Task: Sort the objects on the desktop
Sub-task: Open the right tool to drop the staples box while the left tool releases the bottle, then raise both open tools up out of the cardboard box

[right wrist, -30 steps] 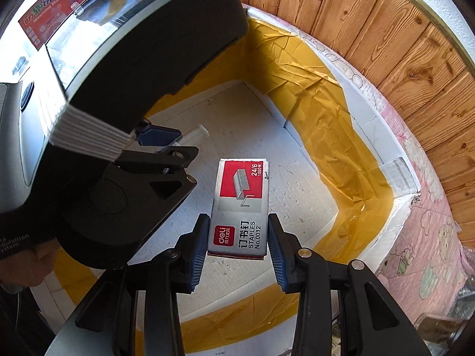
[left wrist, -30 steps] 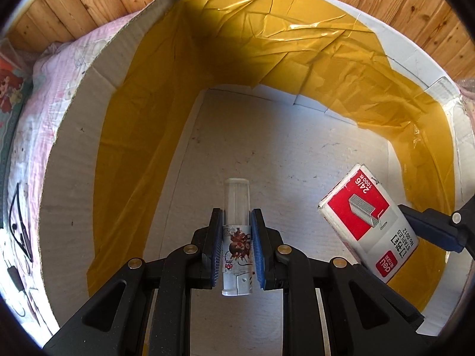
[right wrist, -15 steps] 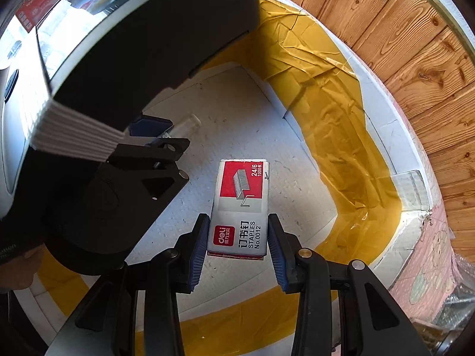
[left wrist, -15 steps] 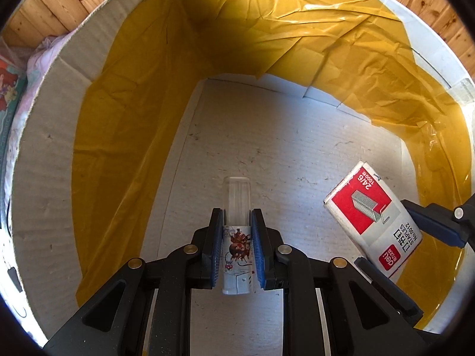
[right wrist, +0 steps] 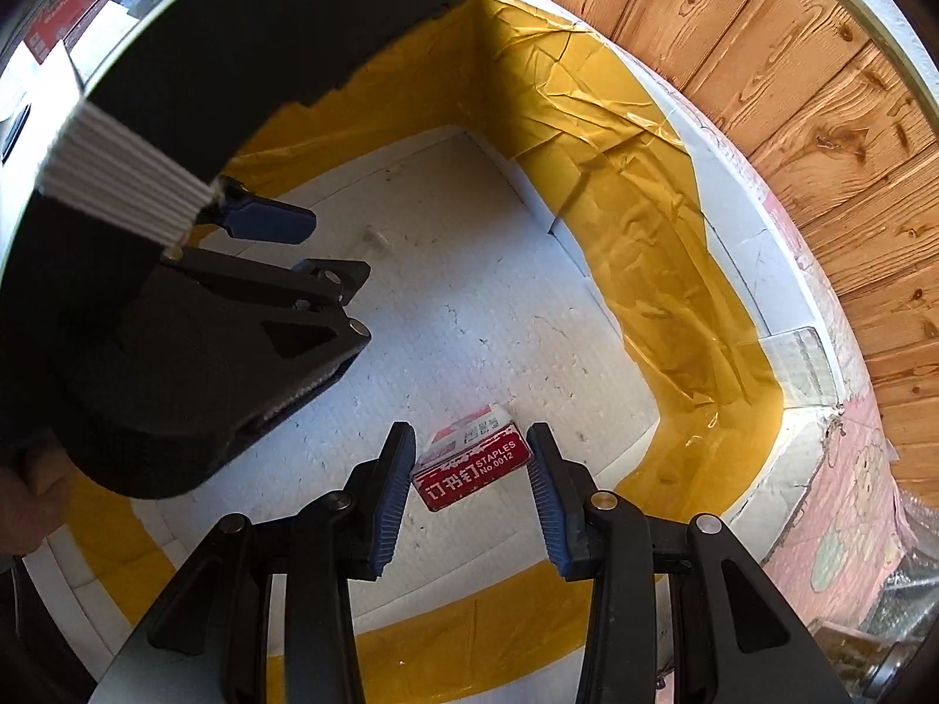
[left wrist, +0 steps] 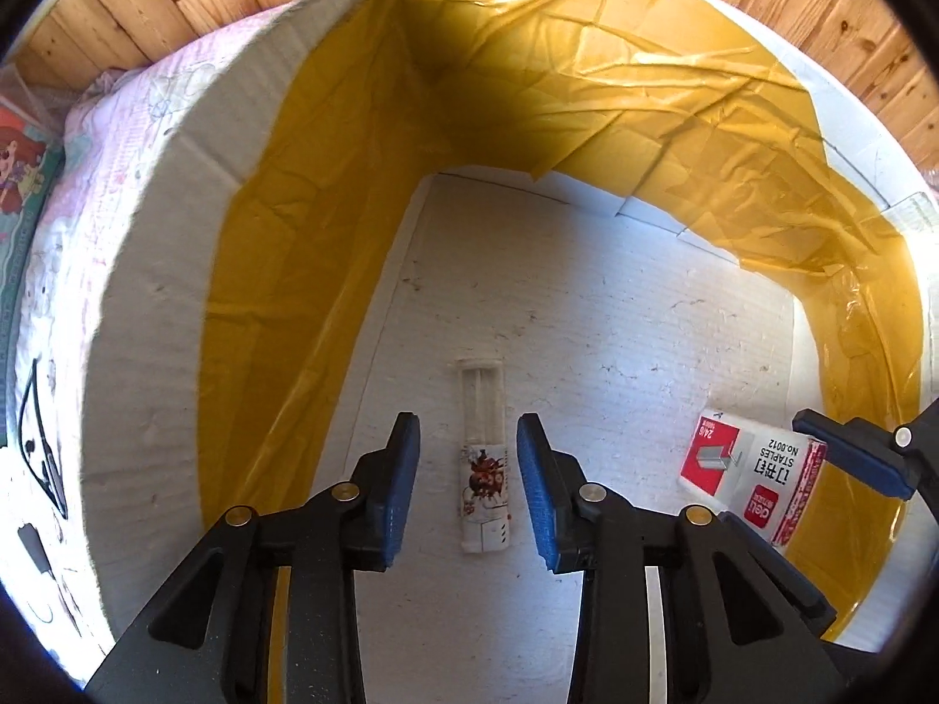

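Note:
Both grippers are inside a white foam box (left wrist: 147, 317) lined with yellow tape. My left gripper (left wrist: 468, 481) is open, its jaws wide apart above a small clear tube with a cartoon label (left wrist: 485, 457) that lies flat on the box floor. My right gripper (right wrist: 469, 487) is open over a red and white box of staples (right wrist: 472, 460), which rests on the floor between the jaws. The staple box also shows in the left wrist view (left wrist: 748, 478), with a right fingertip (left wrist: 851, 460) beside it. The left gripper's body (right wrist: 193, 322) fills the left of the right wrist view.
The foam box walls (right wrist: 733, 246) rise on all sides around both grippers. Wood panelling (right wrist: 821, 88) stands behind the box. A pink patterned cloth (left wrist: 111, 176) lies outside the box to the left.
Both grippers have opened. The tube dropped from the left jaws onto the box floor, and the staple box left the right jaws and now lies on the floor.

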